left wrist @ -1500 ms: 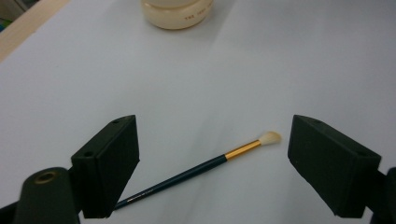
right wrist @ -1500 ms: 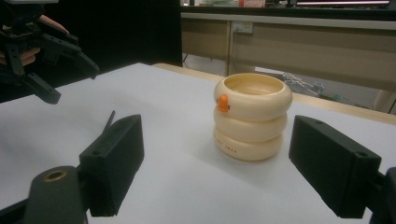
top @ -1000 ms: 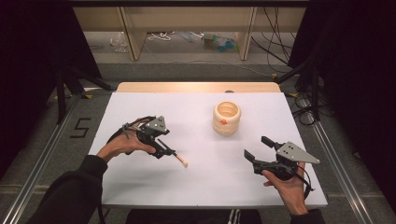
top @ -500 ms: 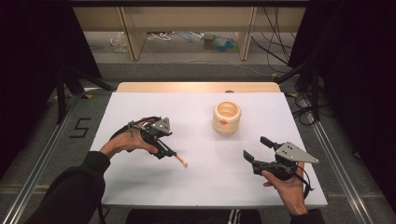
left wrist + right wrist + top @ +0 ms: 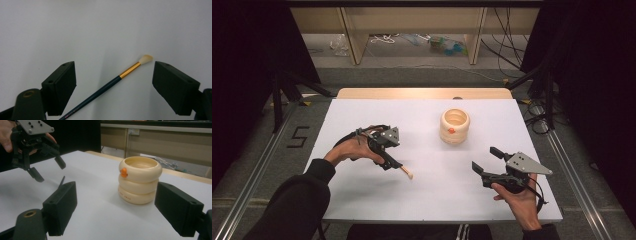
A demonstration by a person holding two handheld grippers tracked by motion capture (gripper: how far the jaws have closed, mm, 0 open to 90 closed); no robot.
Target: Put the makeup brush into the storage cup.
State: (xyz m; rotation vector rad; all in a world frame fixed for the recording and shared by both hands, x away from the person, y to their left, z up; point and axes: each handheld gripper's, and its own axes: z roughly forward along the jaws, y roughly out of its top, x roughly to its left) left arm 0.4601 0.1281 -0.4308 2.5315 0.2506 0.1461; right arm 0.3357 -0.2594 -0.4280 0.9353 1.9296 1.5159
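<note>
Hovering over the paintbrush (image 5: 117, 80) lying left of the cream ringed cup (image 5: 454, 126), the left gripper (image 5: 388, 159) has barely shifted, jaws spread wide astride it. Right gripper (image 5: 486, 161) stays put, jaws released. Small print on the cup's lowest ring is unreadable.

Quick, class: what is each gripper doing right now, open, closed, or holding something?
Left gripper: open, jaws either side of the paintbrush, not gripping it.
Right gripper: open, holding nothing.

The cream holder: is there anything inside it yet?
The cream holder shows a bare inner wall in the high view and right gripper view; its bottom is hidden by the rim. The brush lies on the table between the left gripper's open jaws.
</note>
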